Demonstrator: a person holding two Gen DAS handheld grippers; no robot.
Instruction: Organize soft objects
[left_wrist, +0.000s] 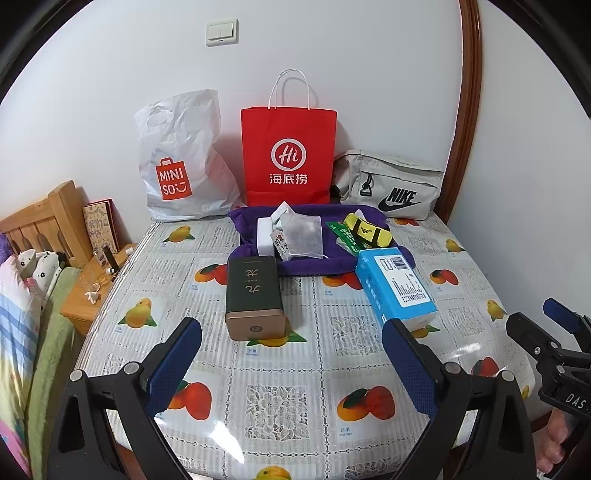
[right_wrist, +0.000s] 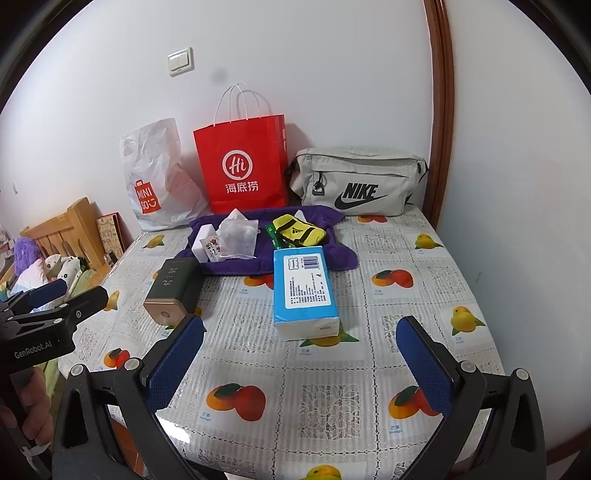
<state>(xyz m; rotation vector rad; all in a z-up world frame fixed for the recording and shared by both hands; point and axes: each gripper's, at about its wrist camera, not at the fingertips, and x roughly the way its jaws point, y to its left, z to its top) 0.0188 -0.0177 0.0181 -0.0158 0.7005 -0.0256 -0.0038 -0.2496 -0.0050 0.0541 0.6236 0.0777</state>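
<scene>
A purple towel (left_wrist: 314, 264) (right_wrist: 229, 264) lies at the table's back with small items on it: a white box (left_wrist: 265, 236), a clear mesh pouch (left_wrist: 301, 236) (right_wrist: 238, 236), green packets (left_wrist: 341, 232) and a yellow sock (left_wrist: 367, 229) (right_wrist: 299, 230). A blue tissue pack (left_wrist: 397, 286) (right_wrist: 304, 291) and a dark tin (left_wrist: 255, 299) (right_wrist: 171, 293) lie in front of the towel. My left gripper (left_wrist: 291, 362) is open and empty above the near table. My right gripper (right_wrist: 301, 363) is open and empty, short of the tissue pack.
A white Miniso plastic bag (left_wrist: 181, 162) (right_wrist: 159, 181), a red paper bag (left_wrist: 290, 155) (right_wrist: 242, 170) and a grey Nike bag (left_wrist: 391, 184) (right_wrist: 358, 182) stand against the wall. The table (left_wrist: 280, 369) has a fruit-print cover. A bed and wooden nightstand (left_wrist: 92, 288) are on the left.
</scene>
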